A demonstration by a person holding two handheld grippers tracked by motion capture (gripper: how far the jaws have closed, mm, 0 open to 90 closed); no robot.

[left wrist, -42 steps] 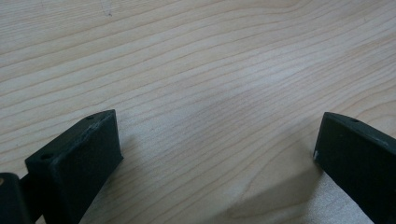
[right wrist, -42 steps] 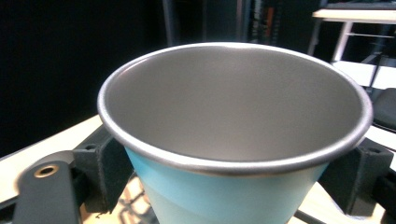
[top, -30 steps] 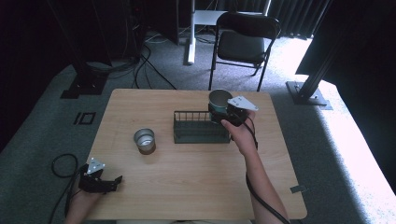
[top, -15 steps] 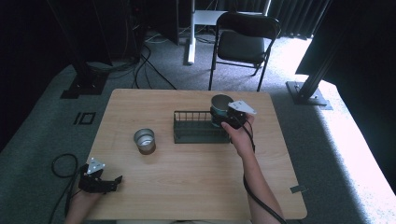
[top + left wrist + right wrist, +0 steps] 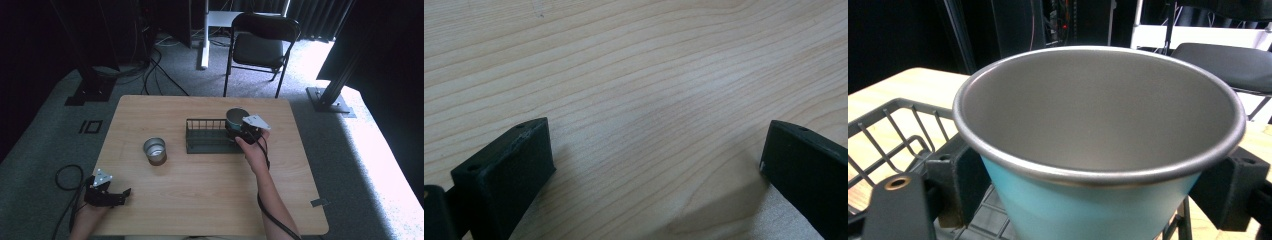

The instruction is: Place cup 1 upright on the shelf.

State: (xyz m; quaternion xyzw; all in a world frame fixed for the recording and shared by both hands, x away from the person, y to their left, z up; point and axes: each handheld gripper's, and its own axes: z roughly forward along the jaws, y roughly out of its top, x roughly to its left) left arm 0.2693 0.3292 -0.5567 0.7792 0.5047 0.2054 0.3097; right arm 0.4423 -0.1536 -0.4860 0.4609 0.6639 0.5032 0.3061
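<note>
Resting at the near left corner of the wooden table (image 5: 200, 200): left gripper (image 5: 117, 196), held in a hand (image 5: 90, 216) that comes in from the bottom edge; jaws spread wide with bare wood grain between them, gripping nothing; cable (image 5: 65, 175) looping off onto the carpet.

Metal cup (image 5: 154, 149): upright, open end up, standing alone on the table, left of the rack and well apart from both grippers.

Wire rack (image 5: 207, 136): dark, rectangular, mid-table, lying flat.

Blue cup (image 5: 1088, 200): metal-lined, upright, open end up, clamped on both sides by the jaws of the right gripper (image 5: 239, 131); positioned at the right end of the rack, with rack wires visible beneath and to its left in the right gripper view. Whether its base touches the rack cannot be told.

Folding chair (image 5: 262, 47): beyond the far table edge.
</note>
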